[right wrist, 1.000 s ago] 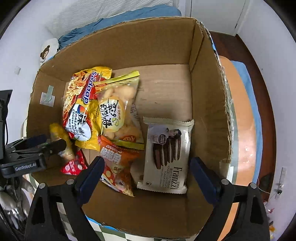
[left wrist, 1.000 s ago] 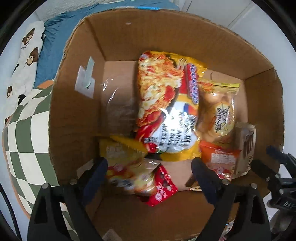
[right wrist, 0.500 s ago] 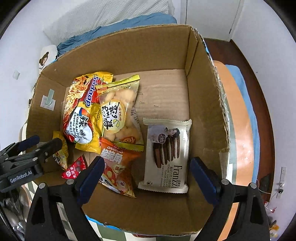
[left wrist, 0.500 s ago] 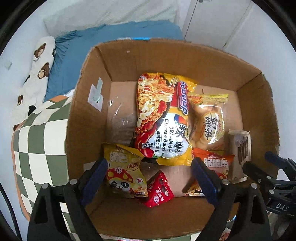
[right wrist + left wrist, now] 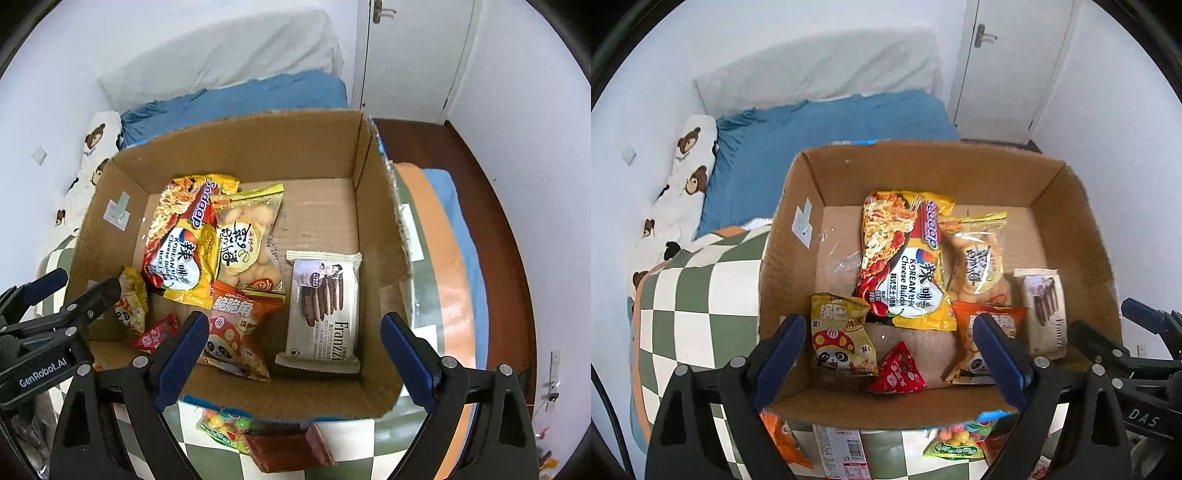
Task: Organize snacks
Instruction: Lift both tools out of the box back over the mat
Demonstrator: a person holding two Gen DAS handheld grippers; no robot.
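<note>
- I am holding both tools over the near edge of the cardboard box (image 5: pixel 960 166); the left hand-held gripper (image 5: pixel 886 354) is gaping wide with nothing between its fingers, and the right hand-held gripper (image 5: pixel 295 350) is gaping empty too.
- Inside the box, the noodle packet (image 5: pixel 905 258), the bag of puffs (image 5: pixel 979 262), the yellow panda bag (image 5: pixel 840 332), the orange panda bag (image 5: pixel 236 328), the small red sachet (image 5: pixel 897 371) and the biscuit pack (image 5: pixel 325 306) are lying flat on the box floor, some overlapping.
- Outside, on the checked cloth (image 5: pixel 694 295) just in front of the box, the candy bag (image 5: pixel 221 424) and a brown packet (image 5: pixel 288 450) are waiting, so I am judging sorting as unfinished.
- I am expecting these packets to be light, soft and crinkly, with slick film that could slide; the puffs and biscuits are likely crushing easily.
- I am planning to pinch each one by a sealed end seam rather than across its filled middle.
</note>
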